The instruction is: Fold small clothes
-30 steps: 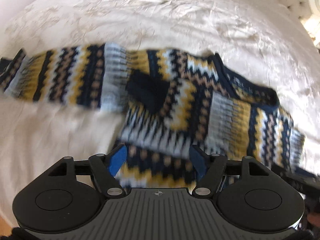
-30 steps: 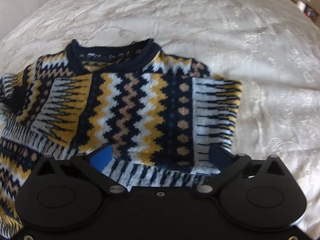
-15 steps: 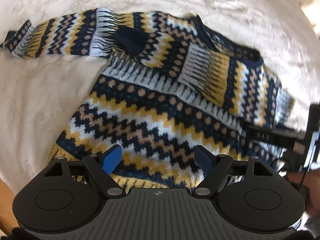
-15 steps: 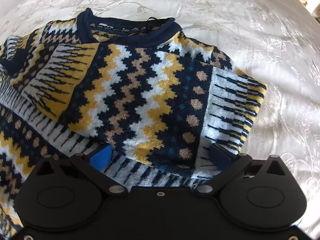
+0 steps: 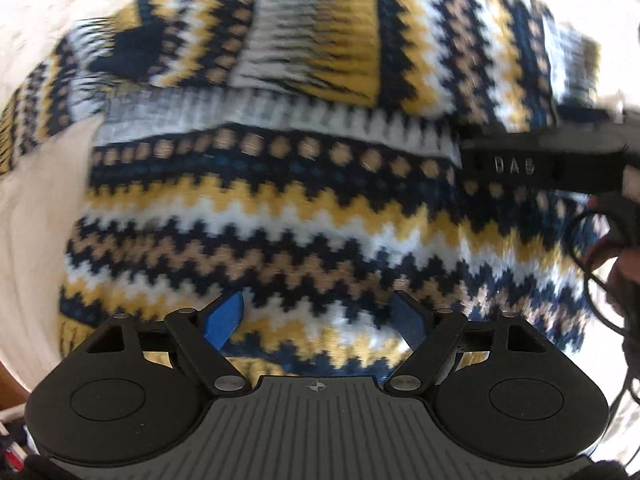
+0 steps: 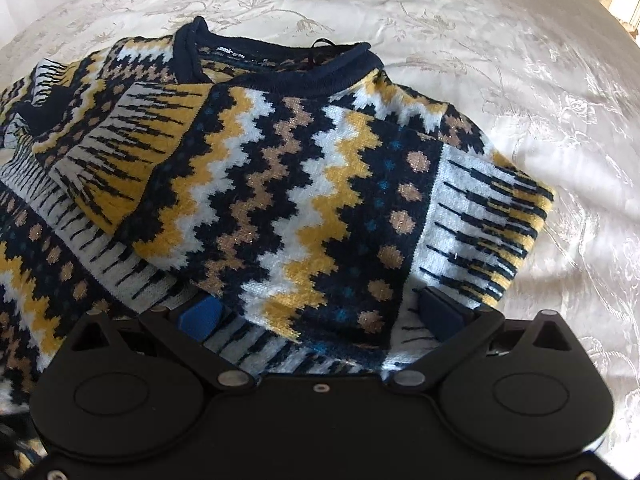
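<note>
A knitted sweater (image 6: 280,200) in navy, yellow, white and tan zigzags lies flat on the bed, navy collar (image 6: 280,76) at the far side. One sleeve (image 6: 132,152) is folded across the chest. My right gripper (image 6: 322,314) is open and low over that fold, and the cloth's near edge lies between its blue pads. In the left wrist view the sweater (image 5: 320,208) fills the blurred frame. My left gripper (image 5: 316,322) hangs open just above the lower body near the hem, nothing pinched. A black finger (image 5: 532,160) of my right gripper rests on the sweater at the right.
A white embroidered bedspread (image 6: 520,60) lies under and around the sweater, showing at the left too (image 5: 36,200). A person's hand (image 5: 624,280) and a black cable (image 5: 588,248) sit at the right edge of the left wrist view.
My left gripper has swept from the outstretched sleeve to the sweater's lower body and come closer to it. The right gripper has sunk a little toward the folded sleeve.
</note>
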The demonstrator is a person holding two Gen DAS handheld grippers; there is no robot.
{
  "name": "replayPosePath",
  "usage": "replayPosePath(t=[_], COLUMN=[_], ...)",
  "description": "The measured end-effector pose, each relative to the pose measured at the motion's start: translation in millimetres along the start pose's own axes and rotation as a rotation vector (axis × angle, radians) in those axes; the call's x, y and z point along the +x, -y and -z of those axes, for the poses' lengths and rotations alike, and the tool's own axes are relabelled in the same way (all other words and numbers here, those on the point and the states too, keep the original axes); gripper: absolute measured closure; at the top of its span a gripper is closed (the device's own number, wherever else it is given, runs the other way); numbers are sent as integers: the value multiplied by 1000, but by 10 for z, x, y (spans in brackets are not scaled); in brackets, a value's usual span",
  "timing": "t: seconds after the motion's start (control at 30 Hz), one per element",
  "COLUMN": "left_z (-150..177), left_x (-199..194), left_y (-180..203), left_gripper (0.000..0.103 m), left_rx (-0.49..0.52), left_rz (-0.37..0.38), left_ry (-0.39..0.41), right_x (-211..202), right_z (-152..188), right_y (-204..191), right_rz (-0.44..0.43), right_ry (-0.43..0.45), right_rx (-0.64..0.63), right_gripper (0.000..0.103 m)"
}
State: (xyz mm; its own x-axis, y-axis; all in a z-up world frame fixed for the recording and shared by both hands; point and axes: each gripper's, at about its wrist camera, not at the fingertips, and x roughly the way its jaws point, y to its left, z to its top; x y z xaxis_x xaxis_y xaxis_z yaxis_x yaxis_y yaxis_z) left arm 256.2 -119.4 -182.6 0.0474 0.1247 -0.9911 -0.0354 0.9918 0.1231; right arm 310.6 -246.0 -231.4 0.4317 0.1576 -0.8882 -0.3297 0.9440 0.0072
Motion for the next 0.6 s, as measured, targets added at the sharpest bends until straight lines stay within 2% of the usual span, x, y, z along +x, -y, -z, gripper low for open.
replayPosePath(t=[0.17, 0.37, 0.6], left_z=[-33, -71, -32], left_x=[181, 257, 252], left_y=[92, 67, -3], left_gripper=[22, 16, 5], left_rx=[17, 11, 10], left_rz=[-20, 5, 31], left_ry=[-34, -52, -20], right_x=[-58, -260, -592], right_z=[15, 56, 90], right_y=[50, 163, 298], right_rz=[-21, -46, -51], right_ry=[21, 75, 152], right_rx=[-3, 54, 145], right_gripper=[0, 1, 1])
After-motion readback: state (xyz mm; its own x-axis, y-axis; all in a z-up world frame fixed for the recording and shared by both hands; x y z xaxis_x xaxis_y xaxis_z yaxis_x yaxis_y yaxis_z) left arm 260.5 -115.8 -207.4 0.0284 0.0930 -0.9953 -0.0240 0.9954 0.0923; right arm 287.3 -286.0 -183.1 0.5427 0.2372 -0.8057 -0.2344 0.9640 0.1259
